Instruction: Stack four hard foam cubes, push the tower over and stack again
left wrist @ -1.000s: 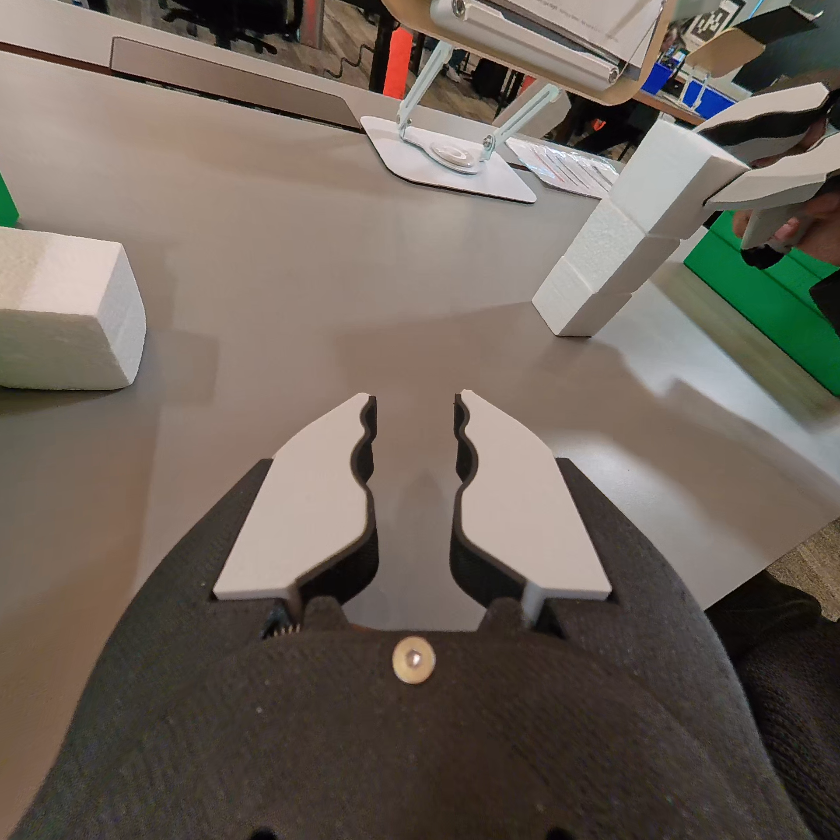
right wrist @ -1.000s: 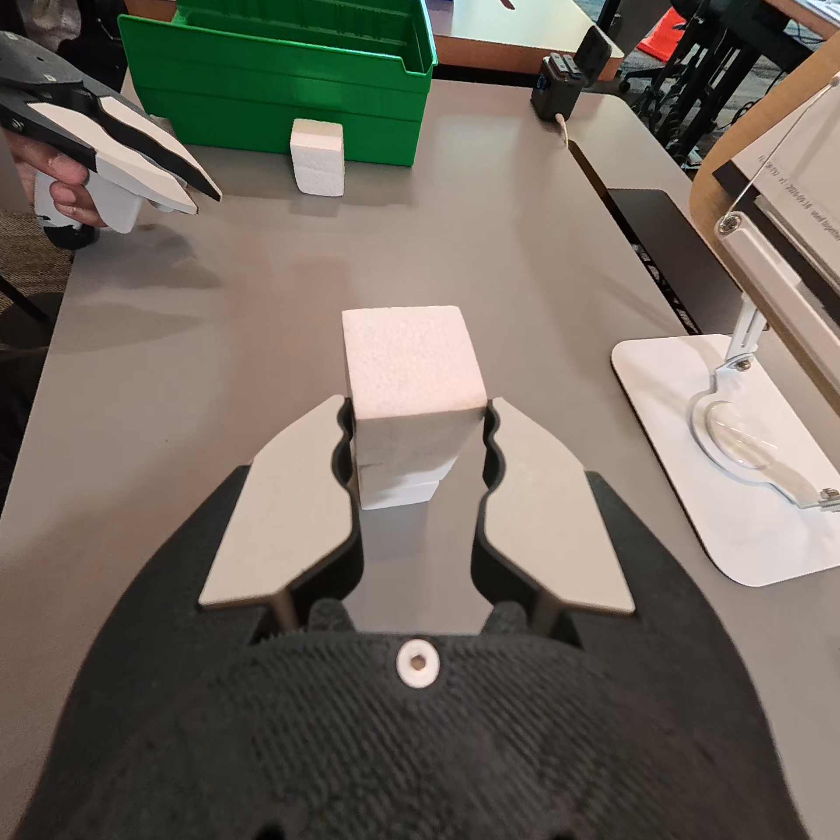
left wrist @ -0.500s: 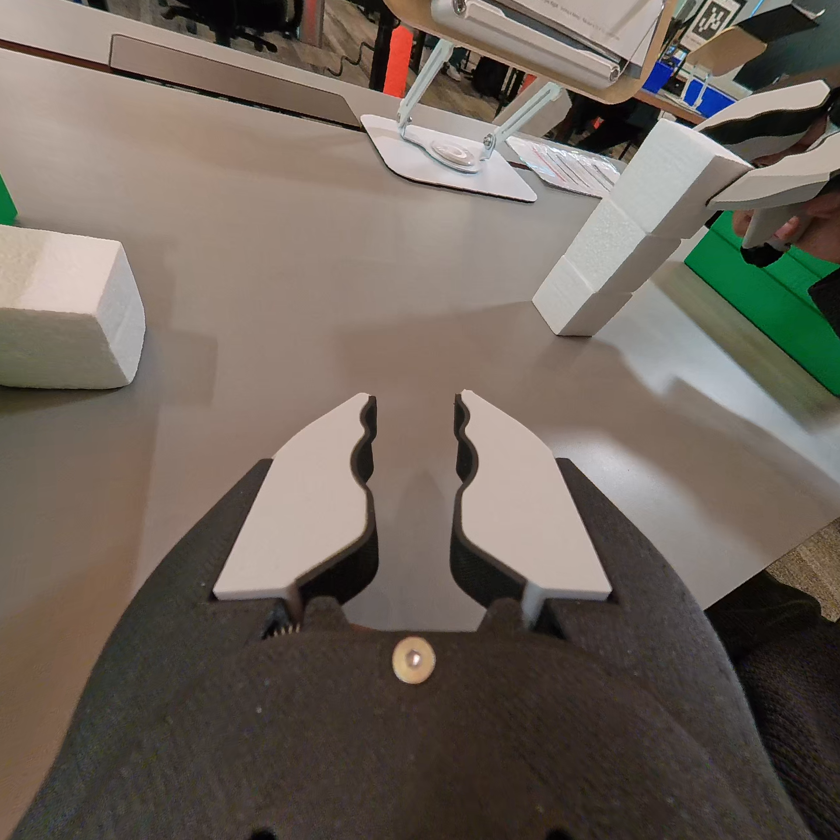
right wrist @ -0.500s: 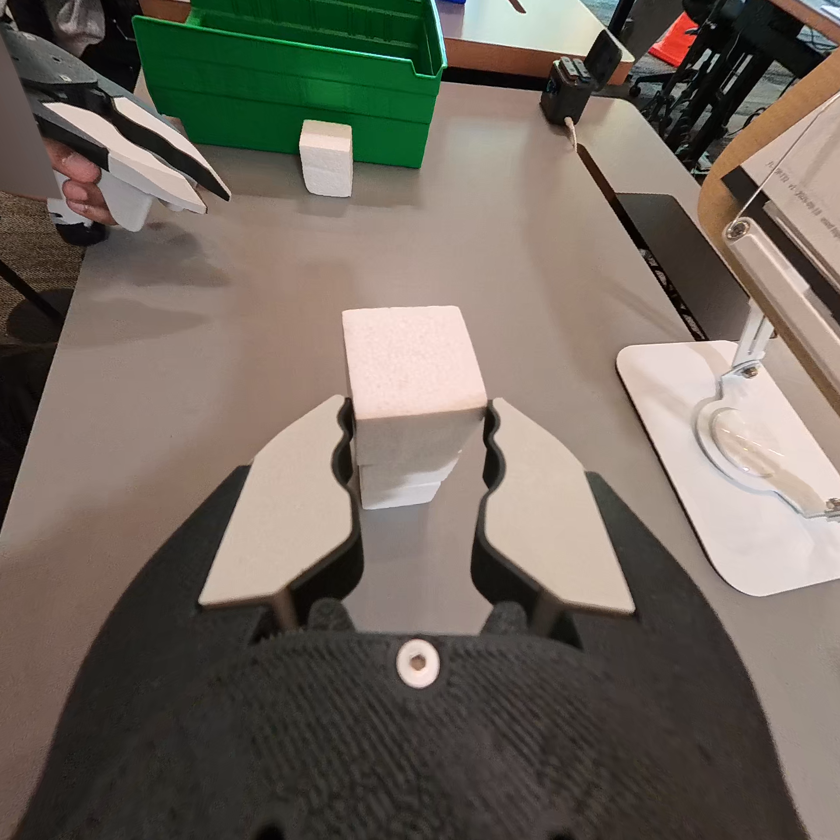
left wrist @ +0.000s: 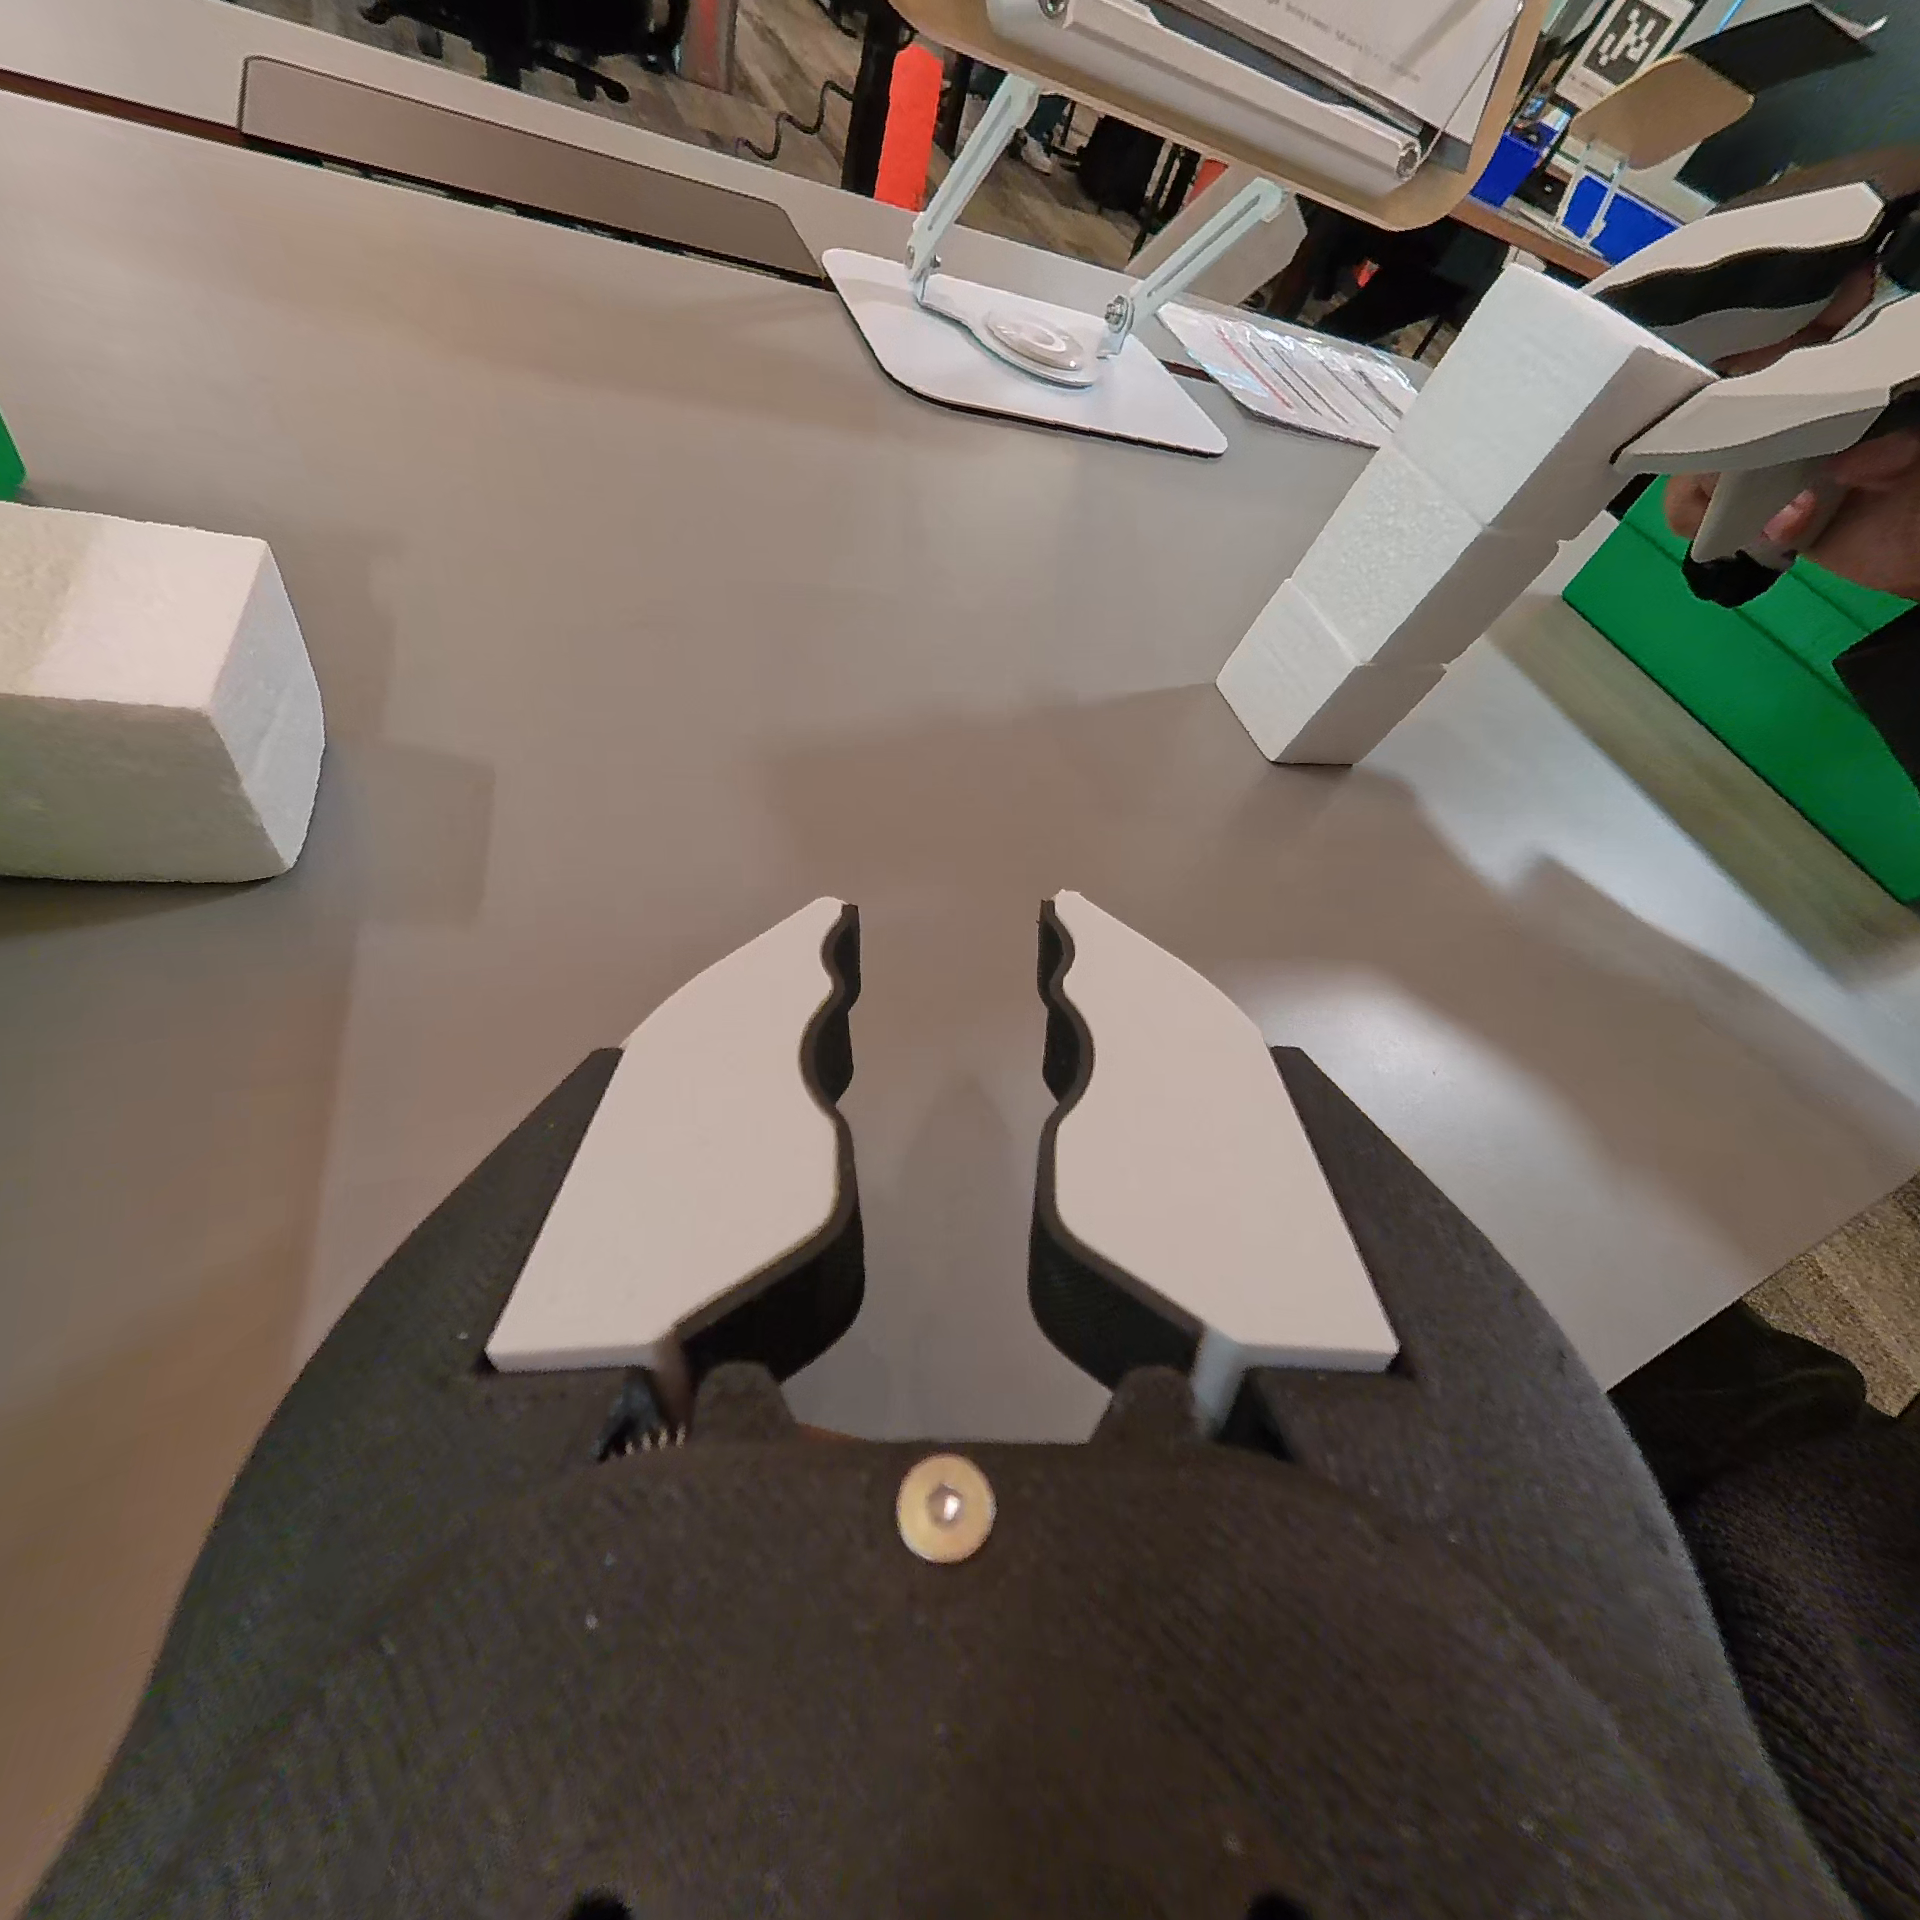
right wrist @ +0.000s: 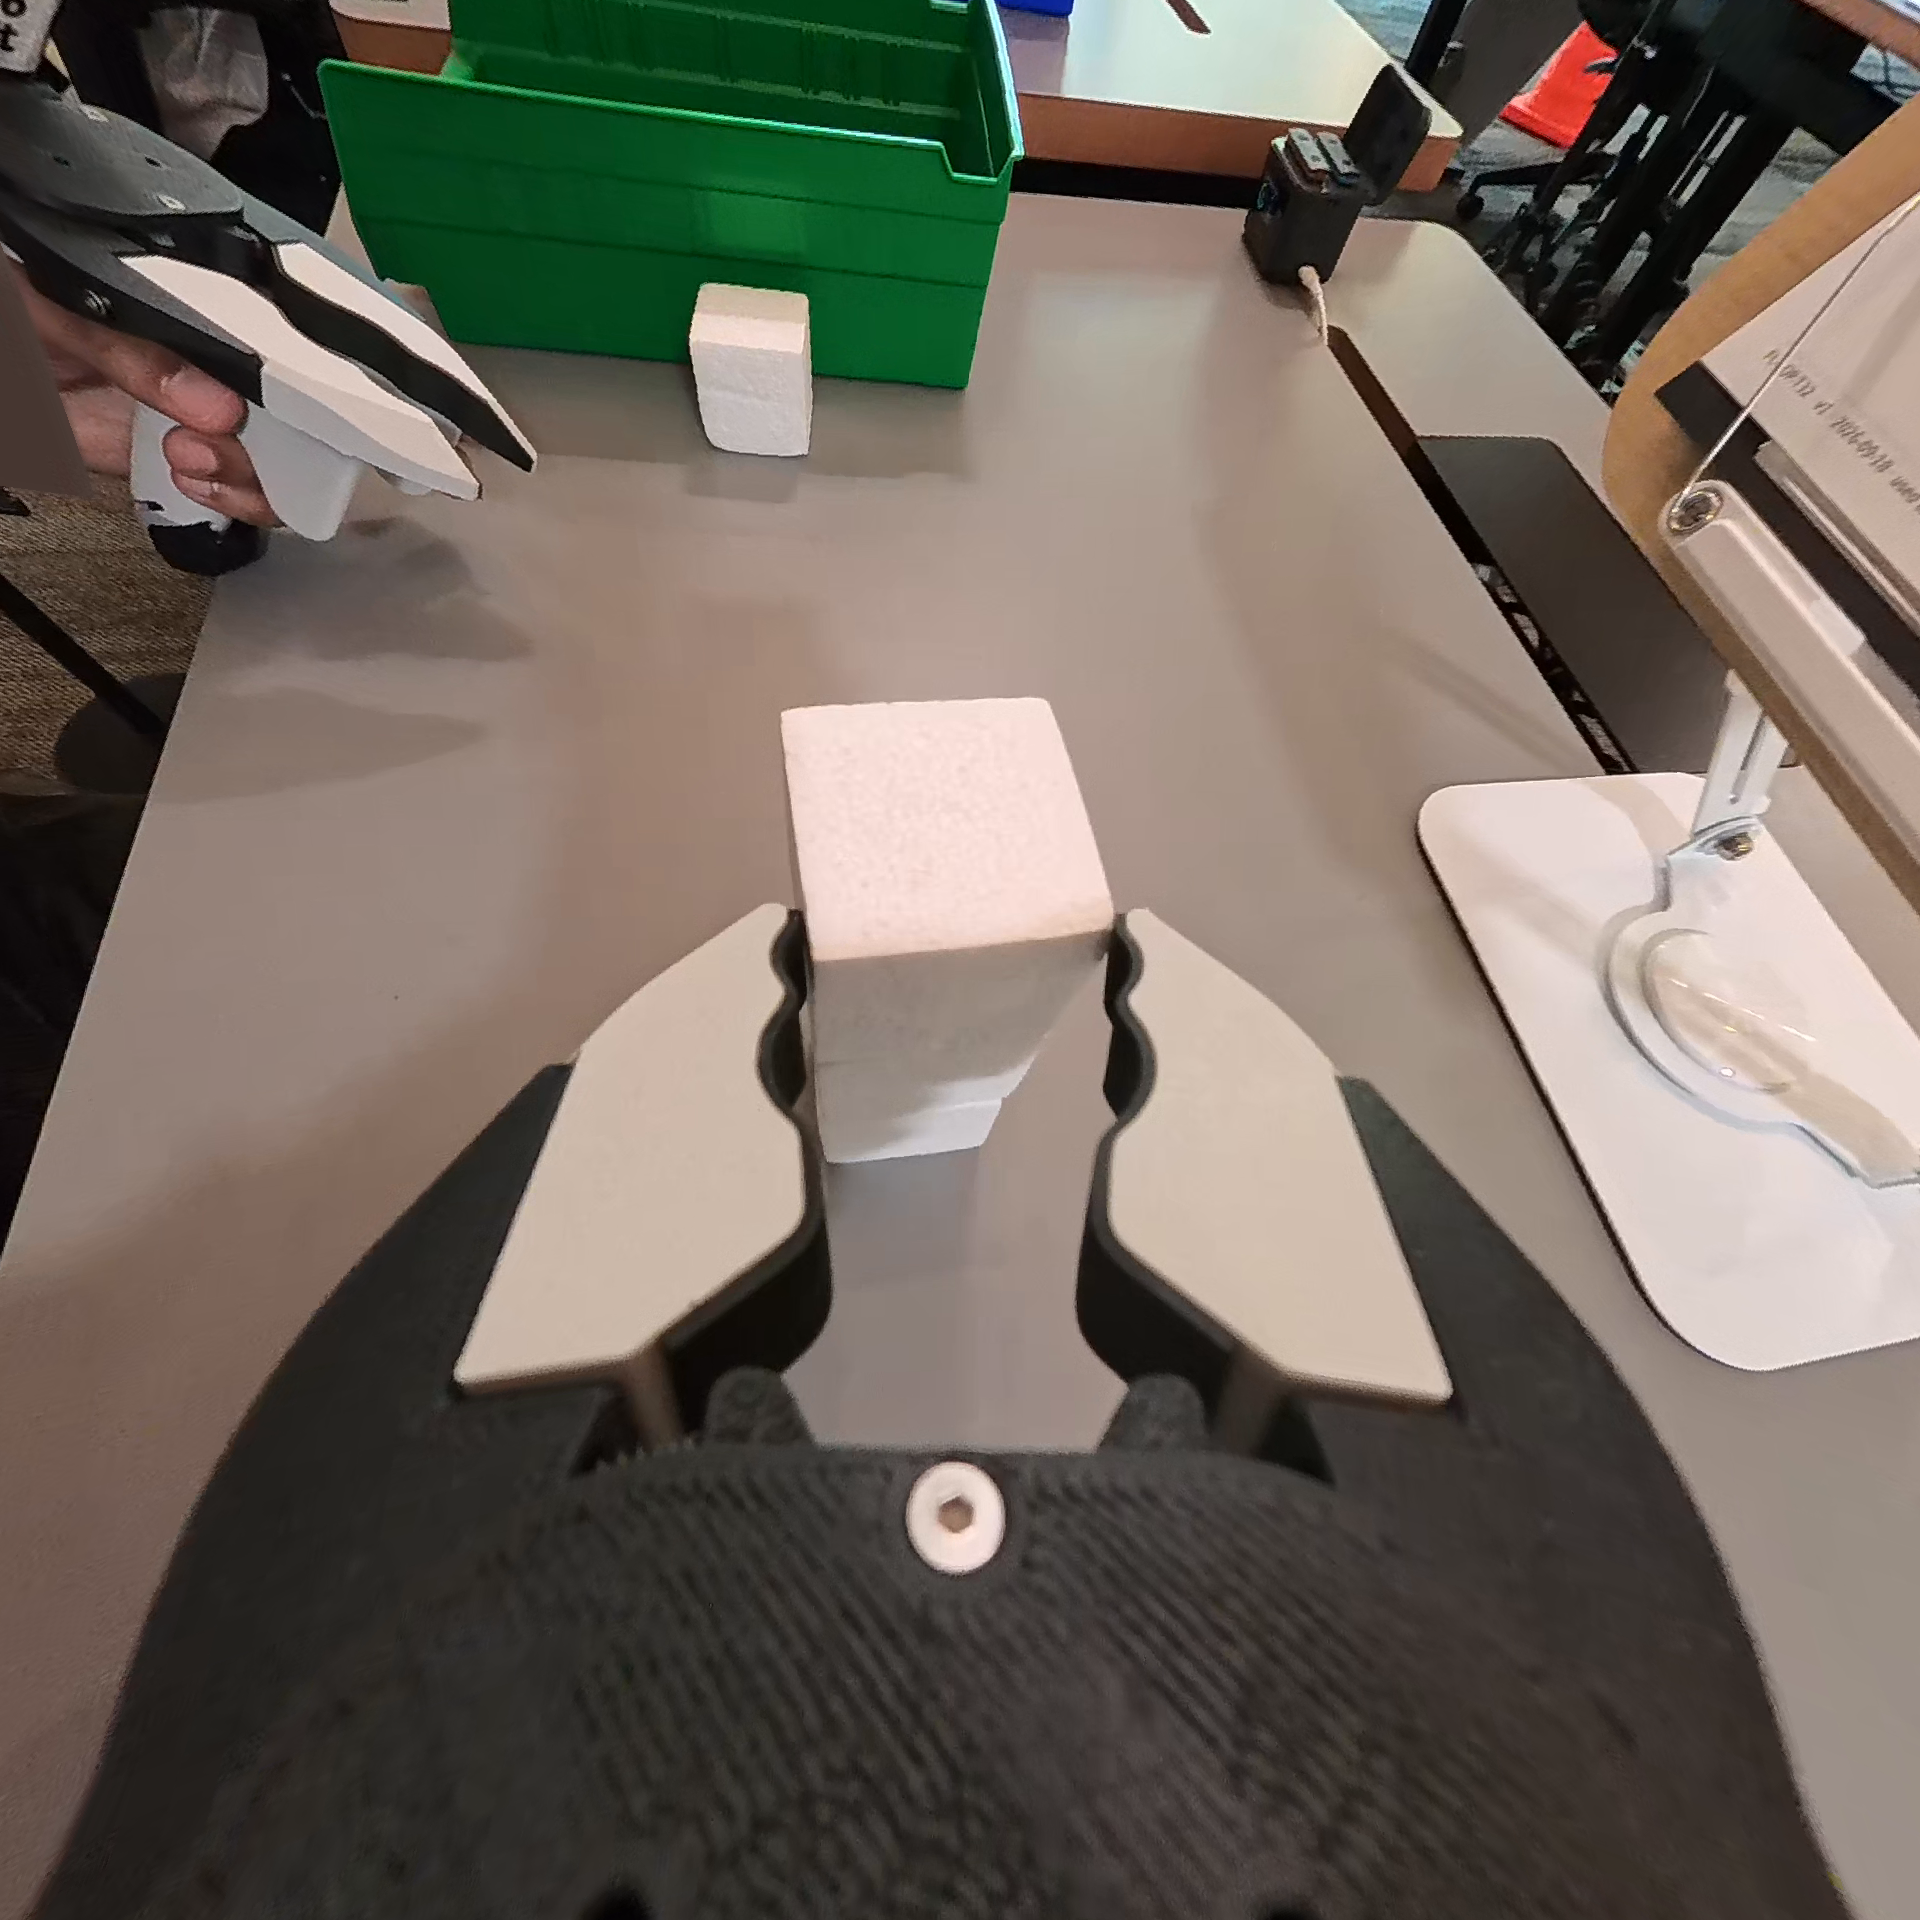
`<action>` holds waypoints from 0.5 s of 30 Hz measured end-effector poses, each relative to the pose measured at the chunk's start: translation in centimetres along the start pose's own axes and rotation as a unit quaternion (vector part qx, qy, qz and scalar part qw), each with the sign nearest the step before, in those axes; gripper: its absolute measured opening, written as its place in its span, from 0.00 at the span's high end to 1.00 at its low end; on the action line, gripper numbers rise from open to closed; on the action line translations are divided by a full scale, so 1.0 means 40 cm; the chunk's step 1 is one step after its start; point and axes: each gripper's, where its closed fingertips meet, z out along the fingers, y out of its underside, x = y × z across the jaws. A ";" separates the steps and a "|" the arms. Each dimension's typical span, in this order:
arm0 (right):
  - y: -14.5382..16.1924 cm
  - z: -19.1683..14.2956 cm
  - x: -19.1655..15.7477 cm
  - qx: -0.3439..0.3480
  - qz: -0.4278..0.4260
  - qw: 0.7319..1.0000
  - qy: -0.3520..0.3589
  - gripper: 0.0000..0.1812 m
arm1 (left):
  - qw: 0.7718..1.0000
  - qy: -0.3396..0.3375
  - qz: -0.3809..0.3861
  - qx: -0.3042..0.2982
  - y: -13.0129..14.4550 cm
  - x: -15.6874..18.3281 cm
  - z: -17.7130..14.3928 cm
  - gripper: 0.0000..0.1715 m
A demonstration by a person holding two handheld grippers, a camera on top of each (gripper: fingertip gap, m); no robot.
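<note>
Barely anything has shifted since a second ago: the right wrist camera now sits a touch farther back and the left gripper (right wrist: pixel 468 457) has drifted a little inward, while the foam stack stays put. Nearest in, the right gripper (right wrist: pixel 956 935) is clamped on the top foam block (right wrist: pixel 935 821), its jaws pressed to both side faces. That block sits on a stack of foam blocks (left wrist: pixel 1423 540) standing on the grey desk (right wrist: pixel 623 665), with edges slightly stepped. Judging by that, any release wants to be slow and square, both jaws parting evenly. Farther left, the left gripper hovers empty, jaws apart. Beyond lies a lone foam block (right wrist: pixel 750 369), just in front of the green bin (right wrist: pixel 675 177).
</note>
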 end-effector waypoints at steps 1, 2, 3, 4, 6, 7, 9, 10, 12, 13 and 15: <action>0.000 0.000 0.000 0.001 0.001 1.000 -0.001 0.69 | 1.000 0.000 0.000 0.000 0.000 0.000 0.000 0.81; 0.000 0.000 -0.001 0.001 0.001 1.000 -0.002 0.69 | 1.000 0.000 0.000 0.000 0.000 0.000 0.000 0.81; -0.001 0.001 -0.001 0.002 0.001 1.000 -0.002 0.69 | 1.000 0.000 0.000 0.000 0.000 0.000 0.000 0.81; -0.001 0.001 -0.001 0.002 0.000 1.000 -0.001 0.69 | 1.000 0.000 -0.001 0.000 0.000 0.000 0.000 0.81; 0.004 0.004 -0.005 -0.004 -0.001 1.000 -0.005 0.68 | 1.000 0.000 -0.001 0.000 0.000 0.000 0.000 0.81; 0.008 0.006 -0.008 -0.009 0.000 1.000 -0.007 0.66 | 1.000 0.000 -0.001 0.000 0.000 0.000 0.000 0.81; 0.014 0.012 -0.007 -0.016 0.001 1.000 -0.004 0.61 | 1.000 0.001 -0.001 -0.001 0.001 0.000 0.000 0.81; 0.015 0.014 -0.008 -0.017 0.000 1.000 -0.003 0.60 | 1.000 0.001 -0.001 -0.001 0.001 0.000 0.000 0.81; 0.016 0.015 -0.009 -0.019 0.000 1.000 -0.003 0.59 | 1.000 0.001 0.000 -0.001 0.001 0.001 0.000 0.81; 0.018 0.014 -0.010 -0.020 0.001 1.000 -0.003 0.58 | 1.000 0.001 0.000 -0.001 0.001 0.001 0.000 0.81; 0.026 0.012 -0.012 -0.025 0.006 1.000 -0.006 0.57 | 1.000 0.001 0.000 -0.001 0.001 0.001 0.000 0.81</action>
